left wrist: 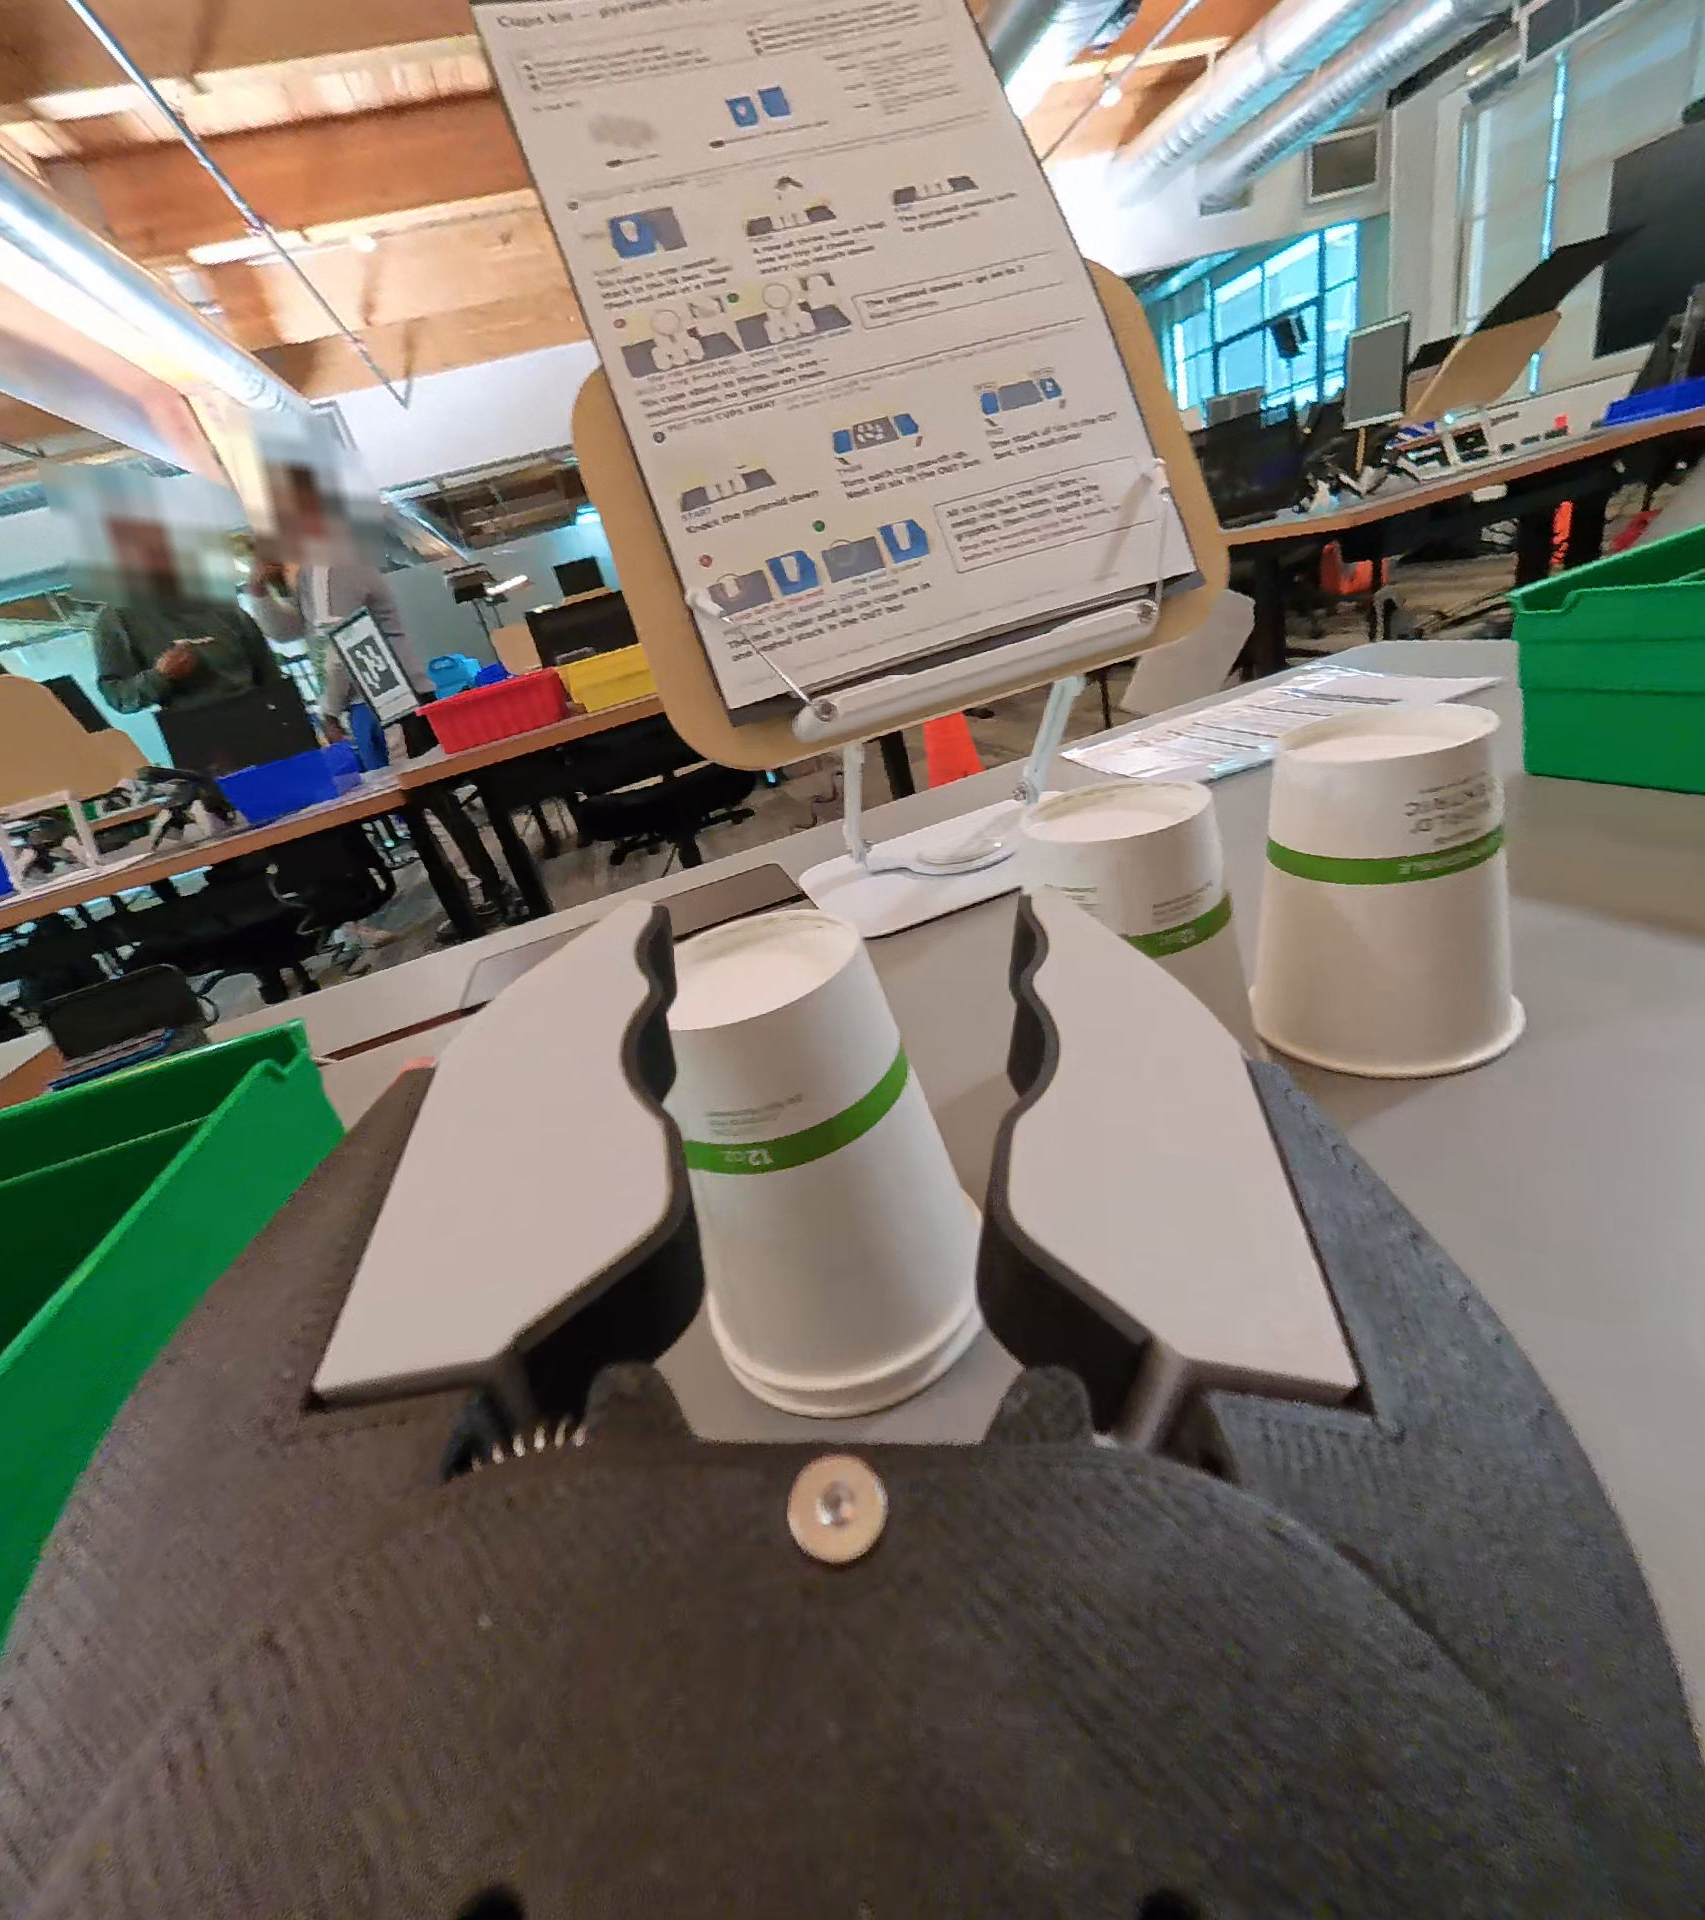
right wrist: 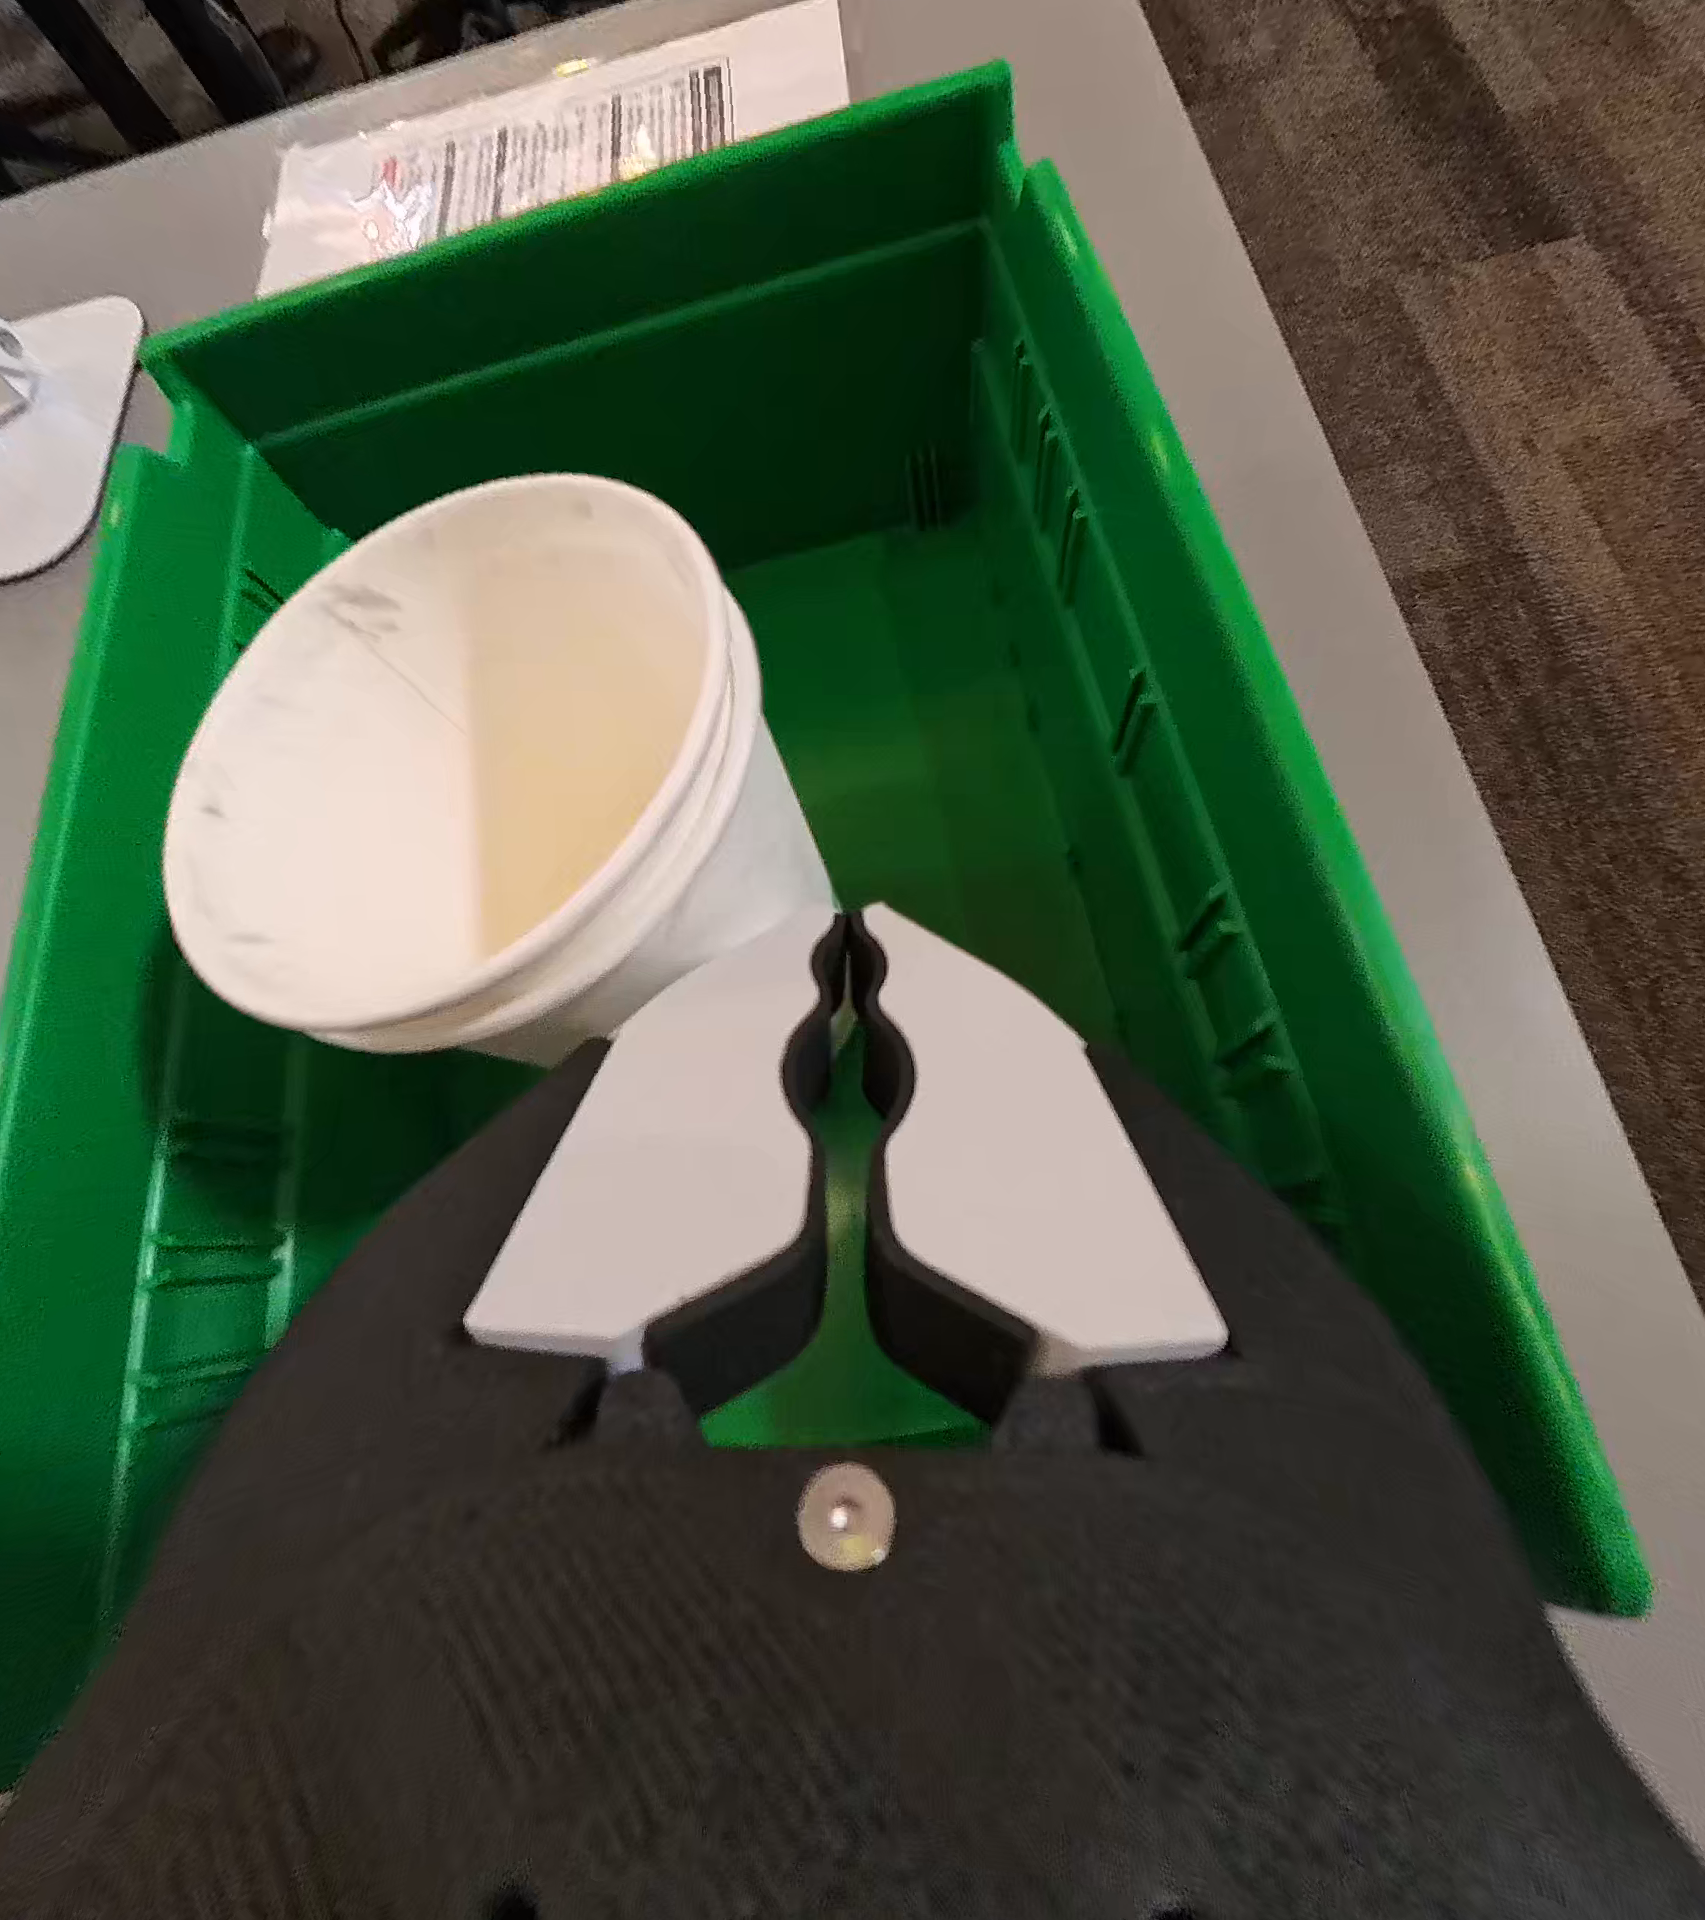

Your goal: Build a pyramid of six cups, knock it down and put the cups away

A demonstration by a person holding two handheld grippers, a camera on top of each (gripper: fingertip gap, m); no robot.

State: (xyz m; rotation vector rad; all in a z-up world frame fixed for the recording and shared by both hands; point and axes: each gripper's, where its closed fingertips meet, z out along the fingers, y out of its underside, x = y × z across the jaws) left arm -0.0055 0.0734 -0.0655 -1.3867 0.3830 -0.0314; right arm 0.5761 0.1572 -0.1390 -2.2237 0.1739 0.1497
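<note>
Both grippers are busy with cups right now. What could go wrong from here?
1. The right gripper pinches only the wall of the nested white paper cups, tilted above the green plastic bin; they could slip or crush.
2. The left gripper is open around an upside-down white paper cup with a green band, touching only its left side; closing off-centre could tip it.
3. Two more upside-down cups stand close by and could be knocked.
</note>
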